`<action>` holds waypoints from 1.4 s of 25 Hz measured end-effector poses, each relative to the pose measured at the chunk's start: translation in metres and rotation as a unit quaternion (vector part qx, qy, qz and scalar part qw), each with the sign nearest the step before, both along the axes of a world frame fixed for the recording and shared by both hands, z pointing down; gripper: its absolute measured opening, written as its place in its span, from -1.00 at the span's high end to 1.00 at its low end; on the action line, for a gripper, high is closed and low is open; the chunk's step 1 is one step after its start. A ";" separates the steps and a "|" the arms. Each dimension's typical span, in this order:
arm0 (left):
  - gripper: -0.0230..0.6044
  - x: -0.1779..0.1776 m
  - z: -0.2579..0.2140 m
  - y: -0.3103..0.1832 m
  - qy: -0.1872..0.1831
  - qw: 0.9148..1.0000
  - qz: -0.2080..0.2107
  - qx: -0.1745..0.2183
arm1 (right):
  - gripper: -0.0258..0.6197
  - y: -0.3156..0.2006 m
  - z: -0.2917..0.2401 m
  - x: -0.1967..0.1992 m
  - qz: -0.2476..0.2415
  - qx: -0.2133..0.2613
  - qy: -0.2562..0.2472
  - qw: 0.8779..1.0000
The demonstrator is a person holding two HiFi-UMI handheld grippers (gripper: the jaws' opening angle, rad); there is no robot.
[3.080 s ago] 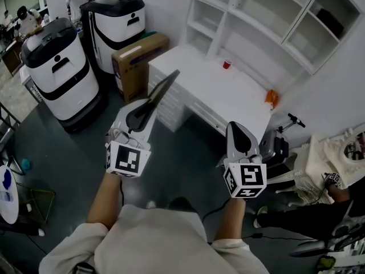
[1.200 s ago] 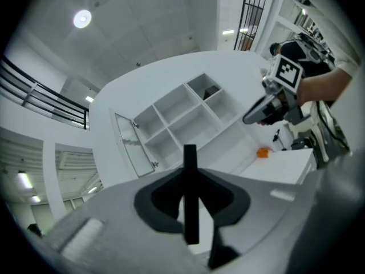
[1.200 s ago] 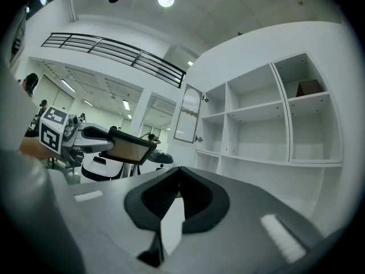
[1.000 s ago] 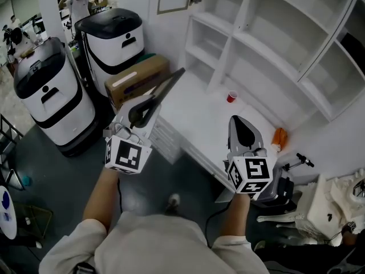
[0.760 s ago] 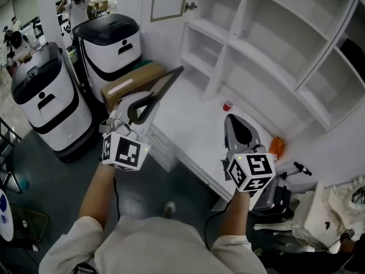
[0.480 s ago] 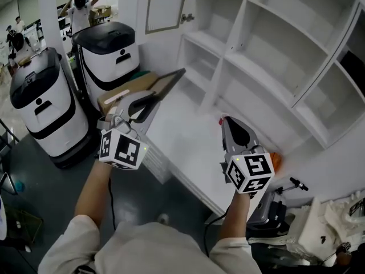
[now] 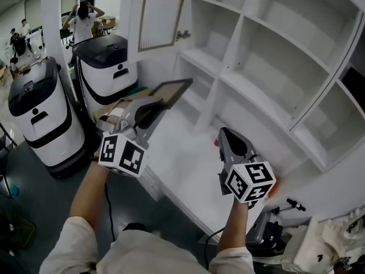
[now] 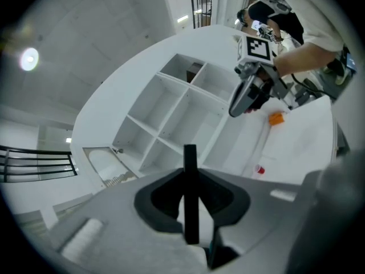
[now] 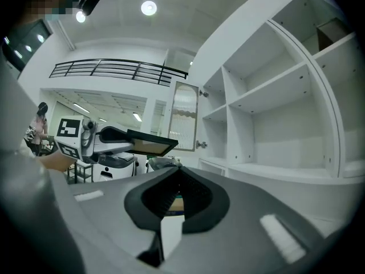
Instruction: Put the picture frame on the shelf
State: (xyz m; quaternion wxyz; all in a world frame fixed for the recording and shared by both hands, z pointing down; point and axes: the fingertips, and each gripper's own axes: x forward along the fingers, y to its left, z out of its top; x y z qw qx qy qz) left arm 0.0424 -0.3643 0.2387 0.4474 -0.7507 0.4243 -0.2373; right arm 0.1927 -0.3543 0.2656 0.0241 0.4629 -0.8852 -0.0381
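My left gripper (image 7: pixel 149 106) is shut on the near edge of a dark picture frame (image 7: pixel 171 90) and holds it almost flat in the air, above the left end of the white counter (image 7: pixel 177 153). The left gripper view shows the frame (image 8: pixel 190 170) edge-on between the pads. The white shelf unit (image 7: pixel 268 56) rises ahead, with open bays. My right gripper (image 7: pixel 228 137) hovers over the counter, shut and empty. The right gripper view shows the held frame (image 9: pixel 149 143) at its left.
Two white-and-black machines (image 7: pixel 34 119) (image 7: pixel 108 61) and a cardboard box (image 7: pixel 111 108) stand on the floor at the left. A ribbed-glass cabinet door (image 7: pixel 162 16) hangs beside the shelves. A red cup (image 8: pixel 259 169) and an orange object (image 8: pixel 276 118) sit on the counter. People stand far back.
Both grippers and my view have come closer to the shelf unit. The frame, still in the left gripper, has tilted from steeply slanted to nearly flat.
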 end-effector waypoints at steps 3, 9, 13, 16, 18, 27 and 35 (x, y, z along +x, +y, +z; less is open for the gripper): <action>0.70 0.008 -0.011 -0.014 -0.017 1.000 0.002 0.007 | 0.90 -0.010 -0.012 0.006 0.001 0.019 0.027 0.999; 0.70 0.027 -0.037 -0.046 -0.058 0.998 0.004 0.024 | 0.91 -0.039 -0.042 0.019 0.007 0.034 0.001 0.999; 0.70 0.042 -0.051 -0.067 -0.081 0.996 0.018 0.042 | 0.91 -0.062 -0.060 0.023 0.023 0.056 0.013 0.998; 0.70 0.048 -0.058 -0.089 -0.093 0.994 0.029 0.050 | 0.91 -0.082 -0.068 0.025 0.032 0.060 0.015 0.998; 0.70 0.049 -0.064 -0.105 -0.096 0.993 0.036 0.055 | 0.91 -0.098 -0.072 0.025 0.036 0.059 0.017 0.997; 0.70 0.054 -0.122 -0.169 -0.125 0.986 0.053 0.099 | 0.90 -0.167 -0.095 0.016 0.048 0.058 0.013 0.997; 0.70 0.062 -0.169 -0.205 -0.156 0.975 0.066 0.145 | 0.90 -0.209 -0.115 0.018 0.067 0.053 -0.005 0.996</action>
